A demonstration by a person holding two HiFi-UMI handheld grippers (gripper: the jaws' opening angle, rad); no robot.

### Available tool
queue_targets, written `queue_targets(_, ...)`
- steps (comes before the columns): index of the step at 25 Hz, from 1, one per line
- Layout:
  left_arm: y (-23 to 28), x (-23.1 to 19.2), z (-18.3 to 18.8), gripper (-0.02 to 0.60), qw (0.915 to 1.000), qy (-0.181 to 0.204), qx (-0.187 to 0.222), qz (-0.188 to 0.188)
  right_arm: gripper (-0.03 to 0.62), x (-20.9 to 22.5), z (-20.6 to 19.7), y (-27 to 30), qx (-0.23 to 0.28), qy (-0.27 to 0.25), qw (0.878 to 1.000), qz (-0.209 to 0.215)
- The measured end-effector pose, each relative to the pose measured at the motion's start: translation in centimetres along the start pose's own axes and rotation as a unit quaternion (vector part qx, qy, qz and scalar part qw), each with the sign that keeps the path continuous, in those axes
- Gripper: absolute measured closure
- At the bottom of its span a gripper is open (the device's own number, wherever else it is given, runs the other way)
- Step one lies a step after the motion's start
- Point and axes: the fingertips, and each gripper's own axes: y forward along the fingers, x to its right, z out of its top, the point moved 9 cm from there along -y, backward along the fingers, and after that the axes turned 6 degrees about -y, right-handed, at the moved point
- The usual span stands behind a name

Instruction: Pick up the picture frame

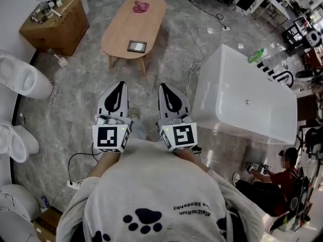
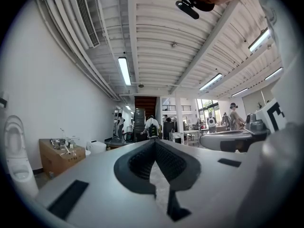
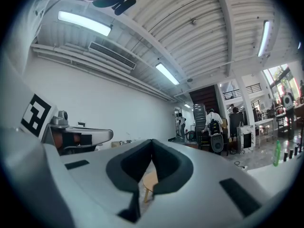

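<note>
A small dark picture frame (image 1: 137, 46) lies flat near the front end of an oval wooden table (image 1: 121, 29) ahead of me. A pink cloth (image 1: 141, 6) rests at the table's far end. My left gripper (image 1: 119, 86) and right gripper (image 1: 166, 88) are held side by side in front of my chest, level, both shut and empty, well short of the table. Seen from the left gripper view, the jaws meet at their tips (image 2: 155, 142). The right gripper view also has its jaws touching (image 3: 152, 142), with a bit of the wooden table (image 3: 149, 182) showing through the gap below.
A white bathtub (image 1: 242, 100) stands at the right. At the upper left is a cardboard box (image 1: 55, 24) with clutter on it. White toilets (image 1: 22, 77) line the left wall. Cables (image 1: 199, 59) run over the marble floor. A person (image 1: 275, 185) crouches at the lower right.
</note>
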Motion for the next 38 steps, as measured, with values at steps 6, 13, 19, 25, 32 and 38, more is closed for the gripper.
queue_targets(6, 4.3, -3.7, 0.0, 0.574, 0.9999, -0.008, 0.002, -0.010, 0.586, 0.8, -0.6, 4.8, -0.010, 0.002, 1.000, -0.008)
queue_targets(13, 10.7, -7.9, 1.0, 0.574, 0.9992, -0.006, 0.004, -0.038, 0.586, 2.5, -0.2, 11.4, -0.010, -0.002, 0.999, -0.036)
queue_targets(19, 15.4, -11.2, 1.1, 0.574, 0.9979, -0.008, 0.002, -0.065, 0.586, 3.3, -0.6, 16.5, -0.013, -0.005, 0.998, -0.060)
queue_targets(25, 18.6, -13.2, 0.6, 0.574, 0.9964, -0.013, -0.001, -0.084, 0.586, 3.9, -1.4, 19.4, -0.022, -0.006, 0.997, -0.078)
queue_targets(32, 20.2, -15.0, 0.5, 0.574, 0.9966, -0.018, -0.010, -0.080, 0.586, 4.1, -1.6, 22.3, -0.027, -0.005, 0.997, -0.066)
queue_targets(38, 20.7, -16.4, 0.1, 0.574, 0.9977, -0.022, -0.015, -0.062, 0.586, 3.7, -2.0, 24.4, -0.031, -0.001, 0.999, -0.041)
